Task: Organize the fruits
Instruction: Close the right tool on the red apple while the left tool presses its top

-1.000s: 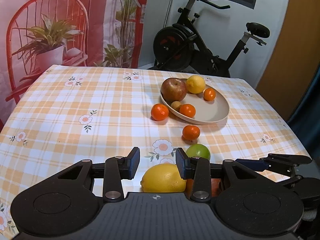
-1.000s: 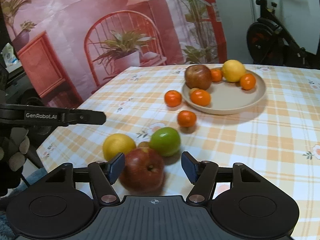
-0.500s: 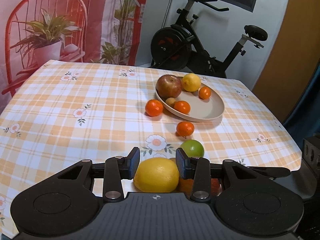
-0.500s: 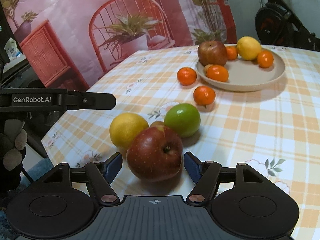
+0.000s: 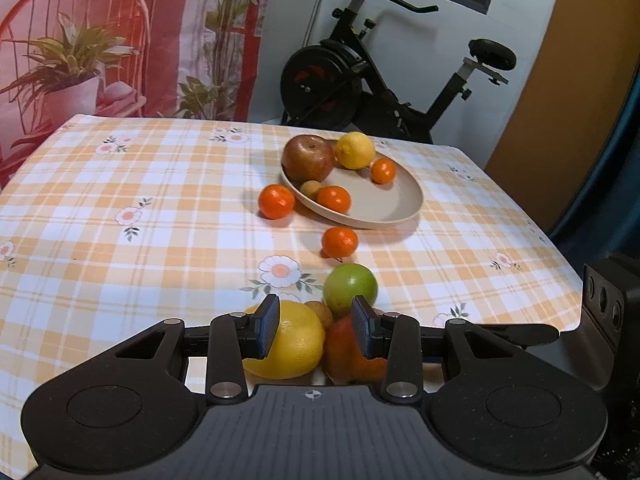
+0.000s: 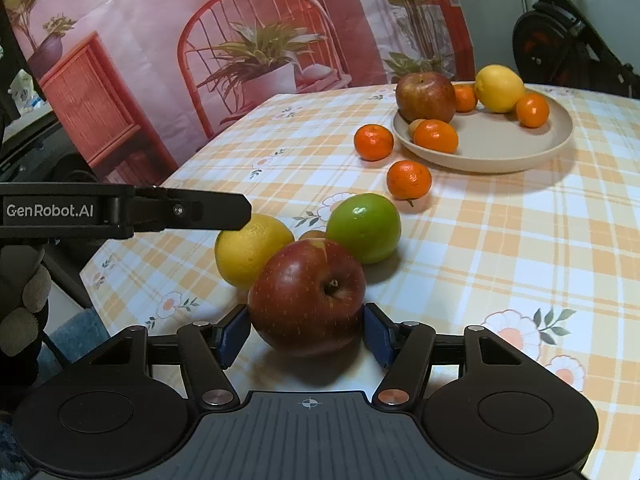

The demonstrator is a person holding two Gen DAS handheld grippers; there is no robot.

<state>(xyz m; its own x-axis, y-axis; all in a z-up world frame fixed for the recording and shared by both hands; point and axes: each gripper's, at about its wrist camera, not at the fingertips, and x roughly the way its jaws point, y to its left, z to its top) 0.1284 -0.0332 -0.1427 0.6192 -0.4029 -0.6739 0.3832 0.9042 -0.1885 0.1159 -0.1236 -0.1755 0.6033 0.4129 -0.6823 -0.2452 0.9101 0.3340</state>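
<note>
Near the front table edge a red apple (image 6: 307,296) rests on the cloth between the pads of my right gripper (image 6: 306,337). Its jaws are closing and the pads meet the apple's sides. Just behind it lie a lemon (image 6: 250,252), a green apple (image 6: 364,227) and a small brown fruit (image 6: 312,235). My left gripper (image 5: 314,331) hovers open over the lemon (image 5: 288,346) and the red apple (image 5: 342,354), gripping nothing. Farther back, a beige plate (image 5: 384,208) carries an apple, a lemon, tangerines and a small brown fruit.
Two loose tangerines (image 5: 339,242) (image 5: 276,201) lie on the checked cloth between the plate and the near fruit cluster. An exercise bike (image 5: 360,80) stands beyond the table's far edge. The left gripper's finger (image 6: 192,212) reaches over the lemon in the right wrist view.
My right gripper came down and forward around the red apple, and its jaws narrowed onto it. The left gripper drifted slightly over the lemon and kept the same opening.
</note>
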